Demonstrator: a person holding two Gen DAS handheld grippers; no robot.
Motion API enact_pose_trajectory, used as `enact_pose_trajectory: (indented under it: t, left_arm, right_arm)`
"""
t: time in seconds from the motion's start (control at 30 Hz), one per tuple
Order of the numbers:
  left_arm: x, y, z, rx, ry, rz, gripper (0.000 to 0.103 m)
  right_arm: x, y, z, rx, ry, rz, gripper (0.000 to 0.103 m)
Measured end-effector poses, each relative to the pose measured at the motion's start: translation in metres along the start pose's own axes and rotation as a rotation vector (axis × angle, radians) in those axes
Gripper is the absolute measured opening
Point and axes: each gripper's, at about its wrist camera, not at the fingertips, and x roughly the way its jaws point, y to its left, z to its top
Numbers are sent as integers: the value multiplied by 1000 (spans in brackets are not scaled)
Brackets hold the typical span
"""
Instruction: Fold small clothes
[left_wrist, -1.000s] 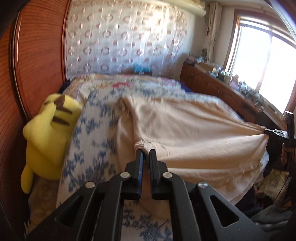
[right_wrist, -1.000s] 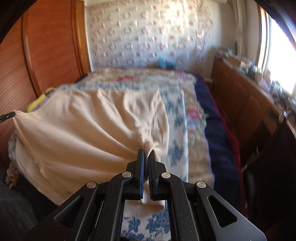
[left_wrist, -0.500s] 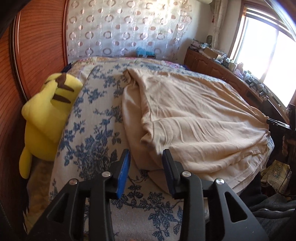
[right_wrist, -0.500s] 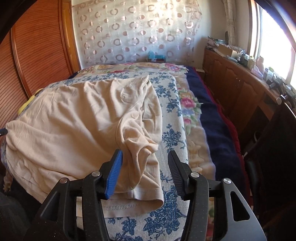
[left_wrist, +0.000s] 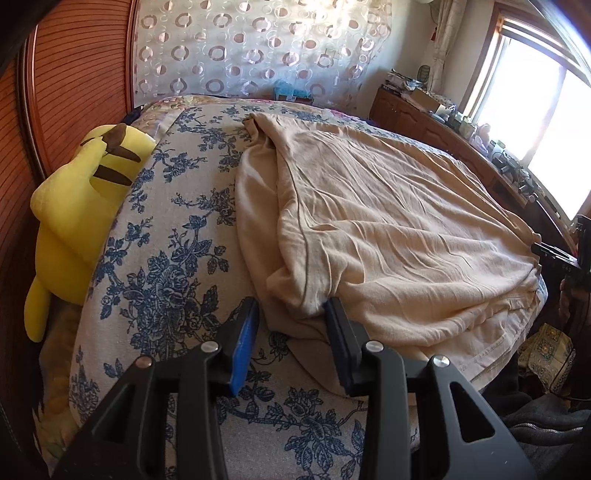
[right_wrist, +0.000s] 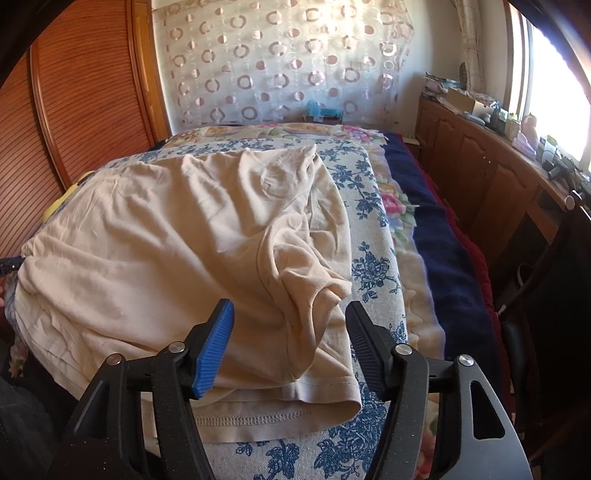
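two grippers are off the beige shirt (left_wrist: 388, 229) lying folded on the bed (left_wrist: 177, 266): left gripper (left_wrist: 291, 332) spread, right gripper (right_wrist: 290, 332) opening over the sleeve, so clear the cloth before regrasping for the next fold.

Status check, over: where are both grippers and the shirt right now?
Left gripper open, right gripper jaws opening, neither gripping. Beige shirt lies loose on the bed. Nothing in the way.
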Motion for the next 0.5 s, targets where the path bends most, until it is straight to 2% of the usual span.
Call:
enact_pose_trajectory:
  t: [0.37,0.5]
  left_arm:
    - [1,-4,0,17,-17,23,37]
    - [1,-5,0,16,-22,24,37]
  right_arm:
    - [21,2,-13,-3,40,-60,67]
    - [22,-2,-20,31,13,-64,75]
